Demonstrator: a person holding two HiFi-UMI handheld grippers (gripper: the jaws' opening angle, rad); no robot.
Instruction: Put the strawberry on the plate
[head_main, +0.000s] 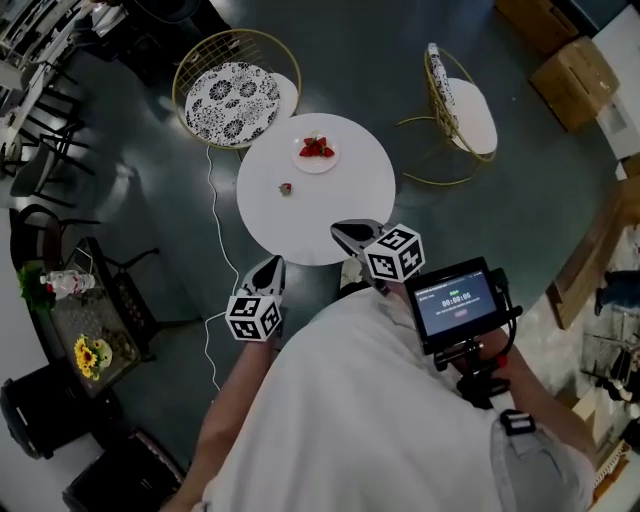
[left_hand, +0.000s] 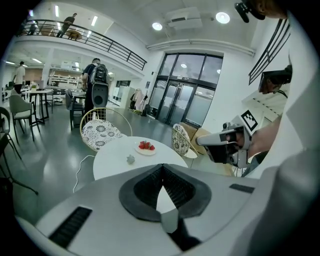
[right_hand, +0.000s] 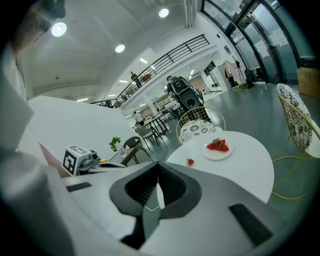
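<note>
A loose strawberry (head_main: 286, 188) lies on the round white table (head_main: 345, 205), left of centre and apart from the white plate (head_main: 331, 163), which holds several strawberries toward the far side. My left gripper (head_main: 272, 263) hovers short of the table's near edge, shut and empty. My right gripper (head_main: 346, 233) hangs over the near rim, its jaws also together with nothing in them. In the left gripper view the strawberry (left_hand: 130, 159) and plate (left_hand: 139, 150) lie ahead of the shut jaws. In the right gripper view the strawberry (right_hand: 190, 161) sits left of the plate (right_hand: 212, 154).
A gold wire chair with a patterned cushion (head_main: 235, 92) stands behind the table on the left, another chair (head_main: 462, 112) on the right. A white cable (head_main: 211, 200) runs along the floor on the left. Cardboard boxes (head_main: 575, 78) sit far right, a low stand with flowers (head_main: 92, 352) at left.
</note>
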